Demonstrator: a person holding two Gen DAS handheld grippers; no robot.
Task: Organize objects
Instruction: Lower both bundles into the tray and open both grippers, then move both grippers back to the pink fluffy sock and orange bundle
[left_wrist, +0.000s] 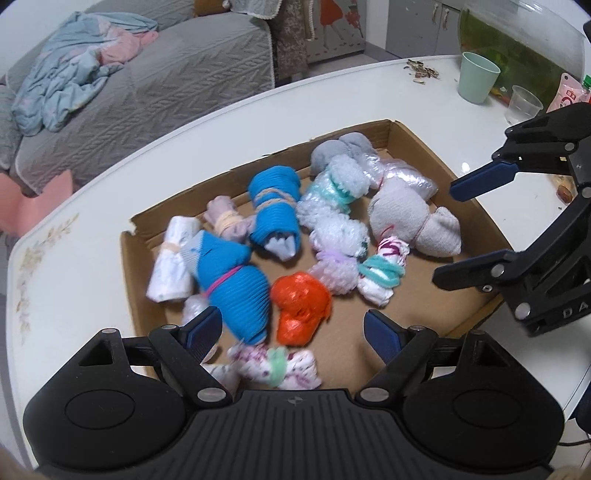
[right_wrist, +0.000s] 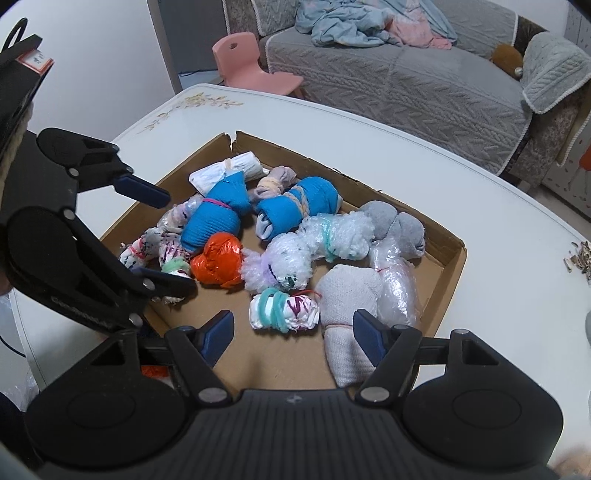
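A shallow cardboard tray (left_wrist: 424, 147) (right_wrist: 454, 258) on the white table holds several tied bundles of cloth and plastic. My left gripper (left_wrist: 291, 328) (right_wrist: 175, 243) hovers open over the tray's near corner, above a blue bundle with a pink band (left_wrist: 229, 284) (right_wrist: 214, 218) and an orange plastic bundle (left_wrist: 301, 310) (right_wrist: 218, 264); nothing touches its pads. My right gripper (right_wrist: 293, 326) (left_wrist: 448, 234) stands open over the opposite side, above a white-purple bundle wrapped in teal yarn (right_wrist: 284, 308) (left_wrist: 380, 273). A white sock bundle (right_wrist: 347, 295) lies under its right finger.
On the table beyond the tray stand a green cup (left_wrist: 478, 75), a clear plastic cup (left_wrist: 522, 103) and a fish tank (left_wrist: 517, 37), with seed husks (left_wrist: 421, 70) scattered nearby. A grey sofa (right_wrist: 406, 74) and a pink chair (right_wrist: 247, 62) stand past the table edge.
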